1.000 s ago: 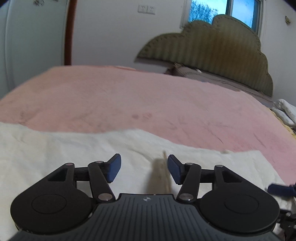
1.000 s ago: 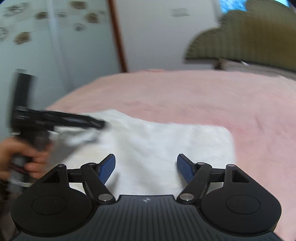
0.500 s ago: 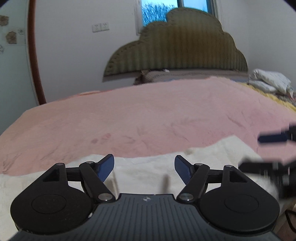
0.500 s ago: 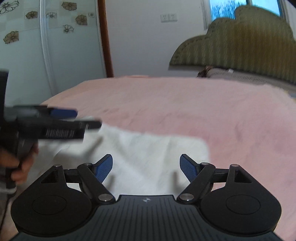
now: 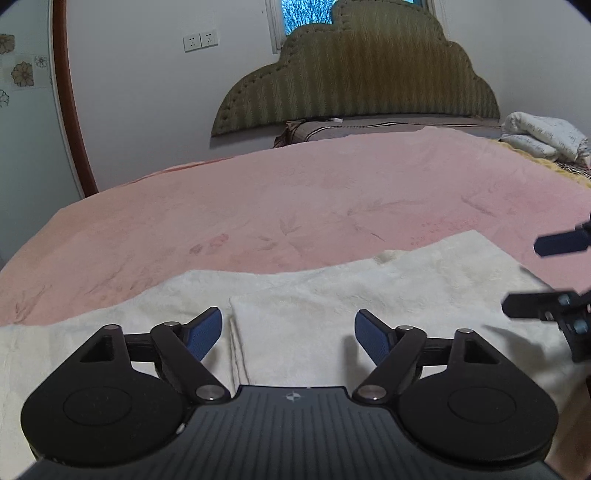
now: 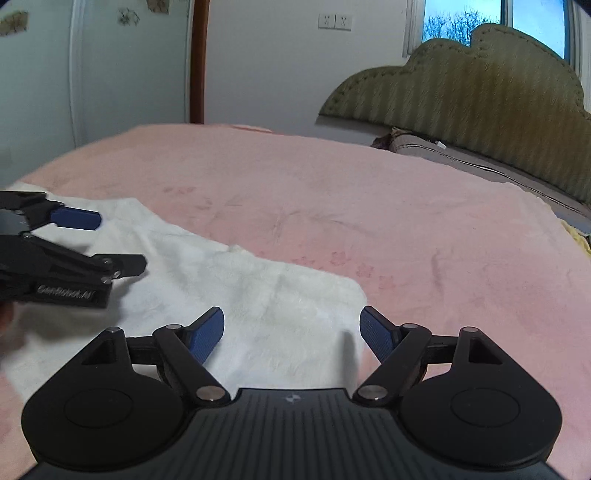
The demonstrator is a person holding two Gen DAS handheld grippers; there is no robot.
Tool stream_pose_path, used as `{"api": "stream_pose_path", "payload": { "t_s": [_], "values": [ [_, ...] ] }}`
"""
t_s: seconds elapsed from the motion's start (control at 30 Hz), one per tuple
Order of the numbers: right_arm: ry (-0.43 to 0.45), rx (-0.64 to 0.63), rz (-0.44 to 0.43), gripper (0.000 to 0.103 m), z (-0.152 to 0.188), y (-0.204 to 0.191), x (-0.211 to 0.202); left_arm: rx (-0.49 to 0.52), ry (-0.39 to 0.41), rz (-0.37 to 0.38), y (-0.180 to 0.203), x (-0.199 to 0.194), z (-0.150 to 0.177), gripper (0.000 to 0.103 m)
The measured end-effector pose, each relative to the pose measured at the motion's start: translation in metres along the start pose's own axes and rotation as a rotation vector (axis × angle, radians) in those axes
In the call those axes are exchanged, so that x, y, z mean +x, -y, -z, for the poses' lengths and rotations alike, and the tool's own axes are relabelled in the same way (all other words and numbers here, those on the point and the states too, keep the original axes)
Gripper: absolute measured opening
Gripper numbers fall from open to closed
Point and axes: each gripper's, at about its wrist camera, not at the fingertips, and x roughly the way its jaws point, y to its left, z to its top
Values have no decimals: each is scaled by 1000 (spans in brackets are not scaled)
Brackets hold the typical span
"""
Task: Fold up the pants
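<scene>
Cream-white pants [image 5: 369, 280] lie flat on the pink blanket [image 5: 295, 199], with a folded top layer whose edge runs just inside the left pad. My left gripper [image 5: 288, 332] hovers low over this cloth, its jaws opening, nothing between the pads. In the right wrist view the pants [image 6: 258, 295] spread from the left edge to a rounded corner near my right gripper [image 6: 291, 328], which is open and empty above that corner. The right gripper [image 5: 554, 273] shows at the right edge of the left view; the left gripper [image 6: 122, 242] shows at the left of the right view.
An olive padded headboard [image 5: 362, 74] and a grey pillow [image 5: 388, 127] stand at the bed's far end. Folded white bedding [image 5: 543, 134] lies at the far right. A brown door frame [image 6: 197, 62] and wall sockets [image 6: 334, 21] are behind the bed.
The left gripper's jaws have spread wider and its view has swung and levelled, bringing a folded edge of the pants under it. The right gripper widened slightly and shifted a little.
</scene>
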Motion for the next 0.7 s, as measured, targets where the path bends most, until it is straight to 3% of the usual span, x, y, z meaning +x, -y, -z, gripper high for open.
{"api": "stream_pose_path", "payload": {
  "t_s": [0.1,0.23,0.37,0.53,0.6,0.63,0.67,0.7],
  "values": [
    [-77,-54,56,85,28,-4,2,29,-45,-2,5,8,13,89],
    [-51,113,54,91,40,14,-9,1,-40,-13,2,5,16,88],
    [40,9,148,91,39,0,-39,16,-4,-32,4,-9,16,89],
    [148,38,-116,90,37,-12,-57,40,-12,-37,12,-9,27,90],
    [100,60,-173,91,37,-15,-46,37,-2,-45,12,-8,31,94],
    [28,65,-183,91,40,-15,-35,29,-2,-44,11,-8,32,97],
    [-45,61,-174,91,45,-17,-23,16,-5,-37,9,-7,33,100],
    [-48,43,-164,91,52,-19,-20,0,-11,-28,7,-6,33,102]
  ]
}}
